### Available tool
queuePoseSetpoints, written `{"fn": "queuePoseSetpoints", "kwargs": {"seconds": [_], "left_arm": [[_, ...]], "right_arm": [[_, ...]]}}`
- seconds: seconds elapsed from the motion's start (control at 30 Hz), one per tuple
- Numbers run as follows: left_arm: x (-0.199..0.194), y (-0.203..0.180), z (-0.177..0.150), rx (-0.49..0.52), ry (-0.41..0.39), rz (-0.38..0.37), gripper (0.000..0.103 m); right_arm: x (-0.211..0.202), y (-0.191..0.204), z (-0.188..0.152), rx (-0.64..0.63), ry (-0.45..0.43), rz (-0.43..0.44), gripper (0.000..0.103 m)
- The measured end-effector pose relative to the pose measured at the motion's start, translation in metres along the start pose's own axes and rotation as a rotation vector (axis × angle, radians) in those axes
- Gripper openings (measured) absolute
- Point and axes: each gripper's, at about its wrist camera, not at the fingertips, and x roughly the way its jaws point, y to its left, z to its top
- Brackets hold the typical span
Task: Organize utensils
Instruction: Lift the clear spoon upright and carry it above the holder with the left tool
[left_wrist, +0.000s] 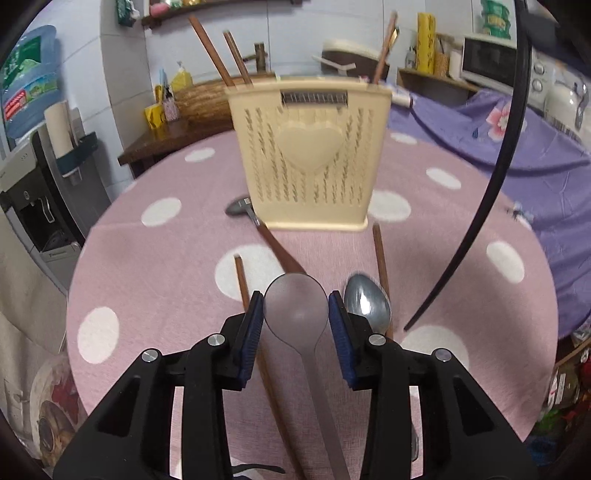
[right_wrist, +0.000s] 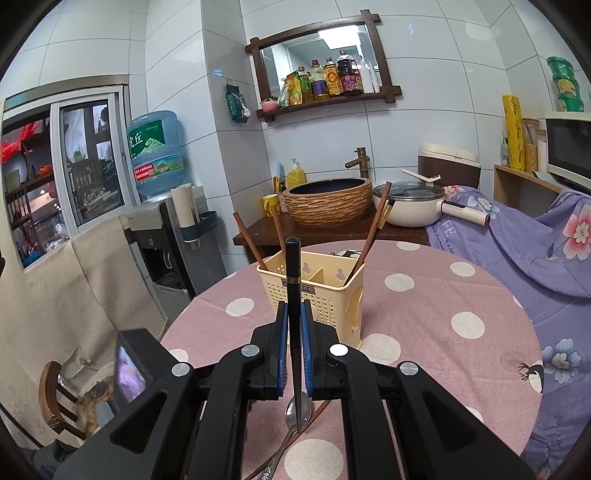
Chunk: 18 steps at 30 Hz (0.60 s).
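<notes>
A cream slotted utensil holder (left_wrist: 308, 155) stands on the pink dotted table (left_wrist: 155, 288); it also shows in the right wrist view (right_wrist: 328, 295) with brown chopsticks (right_wrist: 373, 229) leaning in it. My left gripper (left_wrist: 296, 308) is shut on the bowl of a frosted translucent spoon (left_wrist: 295, 306). A metal spoon (left_wrist: 367, 304), loose brown chopsticks (left_wrist: 380, 258) and a wooden-handled spoon (left_wrist: 258, 221) lie on the cloth around it. My right gripper (right_wrist: 294, 317) is shut on a black chopstick (right_wrist: 292, 266), held upright in front of the holder. A metal spoon (right_wrist: 297, 410) lies below it.
A black cable (left_wrist: 491, 184) arcs over the table's right side. A purple floral sheet (right_wrist: 535, 240) covers the right. Behind the table stand a woven basin (right_wrist: 328, 201), a pot (right_wrist: 410, 203) and a water dispenser (right_wrist: 162, 221).
</notes>
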Motion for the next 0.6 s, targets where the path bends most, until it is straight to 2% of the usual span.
{"fn": "queuePoseSetpoints", "kwargs": {"seconds": [0.17, 0.6], "left_arm": [[-0.027, 0.01, 0.017, -0.024, -0.103, 0.014, 0.037], [-0.044, 0.017, 0.026, -0.05, -0.163, 0.008, 0.037]], "right_arm": [[-0.002, 0.003, 0.002, -0.004, -0.004, 0.002, 0.007], [-0.004, 0.008, 0.006, -0.017, -0.015, 0.002, 0.007]]}}
